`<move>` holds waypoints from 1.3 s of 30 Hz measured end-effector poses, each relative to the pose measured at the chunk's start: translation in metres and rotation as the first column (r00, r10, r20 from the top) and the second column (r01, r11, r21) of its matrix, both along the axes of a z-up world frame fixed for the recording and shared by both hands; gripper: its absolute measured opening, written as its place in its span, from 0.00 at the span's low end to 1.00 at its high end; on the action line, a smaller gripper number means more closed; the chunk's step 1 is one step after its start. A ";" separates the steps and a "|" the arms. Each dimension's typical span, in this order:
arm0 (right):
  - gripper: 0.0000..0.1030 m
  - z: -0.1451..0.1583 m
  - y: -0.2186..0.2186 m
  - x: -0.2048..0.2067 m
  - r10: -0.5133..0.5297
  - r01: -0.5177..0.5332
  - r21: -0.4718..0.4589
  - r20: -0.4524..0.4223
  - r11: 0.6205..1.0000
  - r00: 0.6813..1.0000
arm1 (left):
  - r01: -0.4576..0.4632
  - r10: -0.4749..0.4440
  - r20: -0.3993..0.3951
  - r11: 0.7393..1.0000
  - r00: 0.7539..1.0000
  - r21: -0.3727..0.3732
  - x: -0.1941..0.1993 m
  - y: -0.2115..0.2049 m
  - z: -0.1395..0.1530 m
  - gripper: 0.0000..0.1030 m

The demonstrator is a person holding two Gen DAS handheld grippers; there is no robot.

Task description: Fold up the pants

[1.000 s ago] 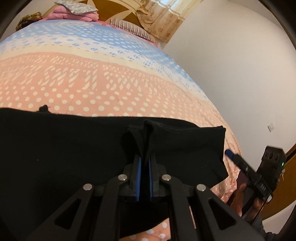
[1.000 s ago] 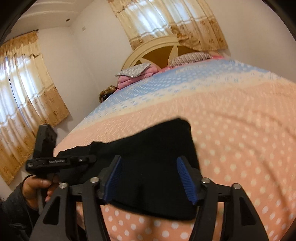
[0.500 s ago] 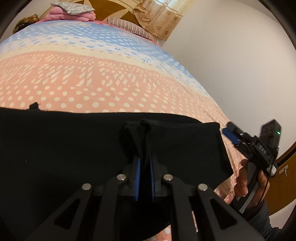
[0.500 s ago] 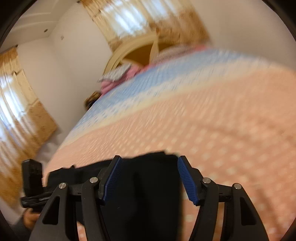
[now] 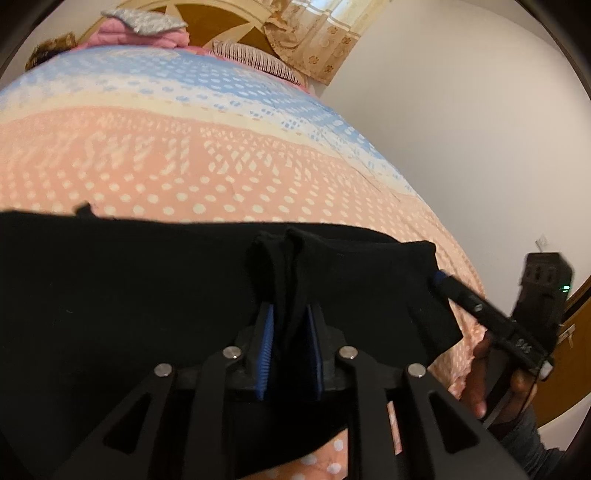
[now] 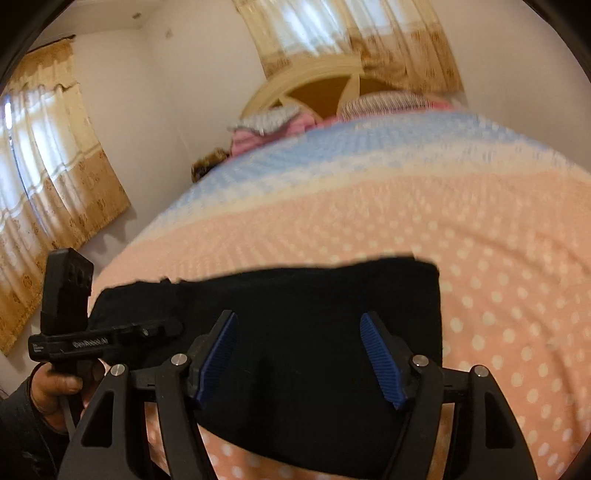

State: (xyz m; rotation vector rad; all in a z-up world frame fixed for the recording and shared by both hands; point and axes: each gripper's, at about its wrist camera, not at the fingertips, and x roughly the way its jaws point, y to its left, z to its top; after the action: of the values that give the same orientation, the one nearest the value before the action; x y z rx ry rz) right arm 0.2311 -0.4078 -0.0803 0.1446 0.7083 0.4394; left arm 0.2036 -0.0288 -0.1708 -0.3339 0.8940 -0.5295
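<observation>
Black pants [image 5: 110, 295] lie folded across the near part of the bed, with their end [image 6: 314, 295] seen in the right wrist view. My left gripper [image 5: 290, 325] has a raised fold of the pants between its blue pads; its jaws are opening and the fold still fills the gap. My right gripper [image 6: 299, 354] hovers over the pants' end with its jaws wide and still opening, nothing pressed between its pads. The right gripper [image 5: 441, 278] shows in the left wrist view too, tip at the pants' right corner. A hand holds the left gripper [image 6: 173, 328] at the pants' left edge.
The bed carries a pink, cream and blue dotted cover [image 5: 184, 166]. Pillows and folded pink bedding [image 5: 147, 29] lie by the headboard [image 6: 314, 92]. A white wall [image 5: 461, 129] runs along the bed's right side. Curtains [image 6: 48, 166] hang on the left.
The left gripper's pads have drawn apart around the fold. The right gripper has swung back over the pants' end and spread a little wider.
</observation>
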 end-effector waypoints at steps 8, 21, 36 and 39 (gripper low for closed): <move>0.68 -0.004 0.106 -0.043 0.219 -0.186 -0.273 0.096 0.944 0.971 | -0.115 0.111 0.062 0.990 0.992 0.080 -0.030 0.077 0.018 0.57; 0.68 -0.018 0.135 -0.054 0.348 -0.330 -0.256 0.024 0.908 0.937 | -0.518 0.513 0.089 0.819 0.854 0.247 -0.049 0.274 -0.003 0.61; 0.68 -0.048 0.149 -0.045 0.285 -0.284 -0.296 -0.042 0.912 0.958 | -0.535 0.536 0.051 0.821 0.843 0.200 -0.028 0.274 -0.032 0.62; 0.68 -0.047 0.150 -0.047 0.299 -0.293 -0.312 -0.027 0.904 0.954 | -0.542 0.539 0.081 0.810 0.838 0.222 -0.036 0.276 -0.027 0.62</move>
State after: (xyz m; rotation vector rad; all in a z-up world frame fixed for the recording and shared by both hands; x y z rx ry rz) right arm 0.1845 -0.2575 -0.1269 -0.2719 0.7735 0.6117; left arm 0.1674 0.2473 -0.1974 -0.3481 0.7906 0.1086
